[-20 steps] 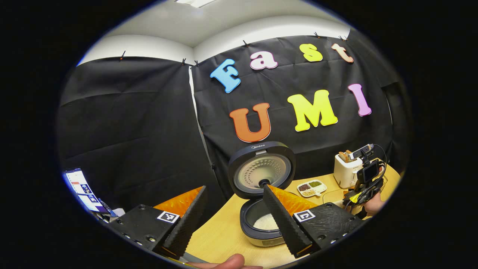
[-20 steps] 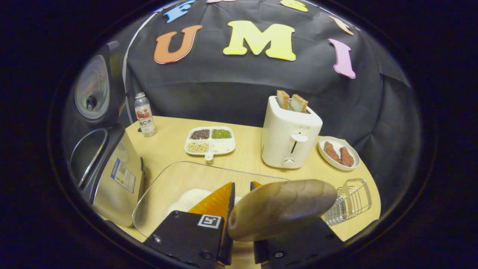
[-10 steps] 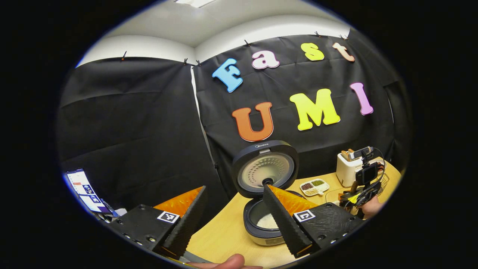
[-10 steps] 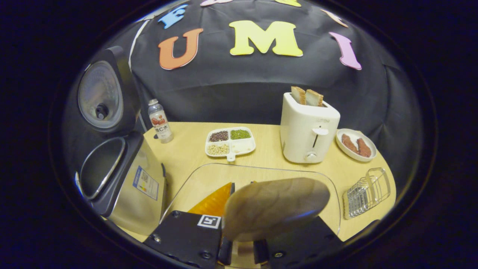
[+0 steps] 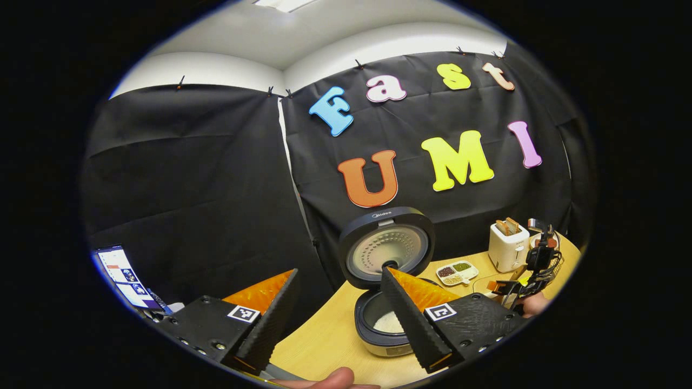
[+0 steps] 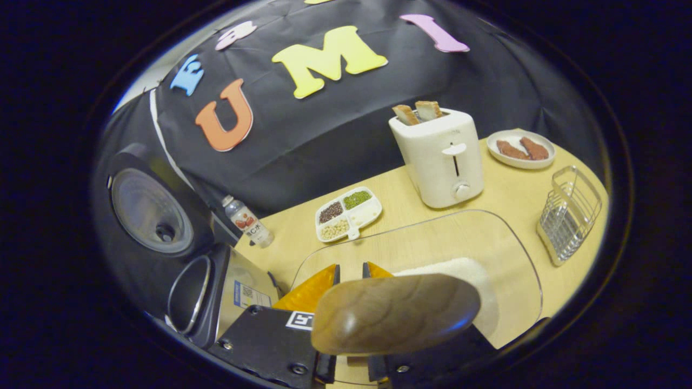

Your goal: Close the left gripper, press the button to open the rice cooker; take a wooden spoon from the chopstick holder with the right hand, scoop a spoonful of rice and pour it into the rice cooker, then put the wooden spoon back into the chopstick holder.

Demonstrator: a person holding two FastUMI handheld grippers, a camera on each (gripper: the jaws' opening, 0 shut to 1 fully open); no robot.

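The rice cooker (image 5: 386,329) stands with its lid (image 5: 386,248) raised, and white rice lies in its pot. My left gripper (image 5: 340,324) is open and held back from the cooker, nothing between its fingers. My right gripper (image 6: 350,273) is shut on the wooden spoon (image 6: 394,313), whose rounded bowl fills the foreground. Below the spoon is a clear tray (image 6: 432,229) with a heap of rice (image 6: 467,275). The wire chopstick holder (image 6: 570,213) stands at the right edge of the table. Far off, the right gripper (image 5: 532,275) hovers near the toaster (image 5: 508,246).
A white toaster (image 6: 440,156) with two bread slices stands behind the tray, with a plate of meat (image 6: 519,148) to its right. A compartment dish of beans (image 6: 348,213) and a small bottle (image 6: 248,221) sit near the cooker (image 6: 189,292). A lit screen (image 5: 121,275) is at far left.
My right gripper has swung right and tilted with the spoon, away from the cooker and over the rice tray. The left gripper has barely moved and stays open.
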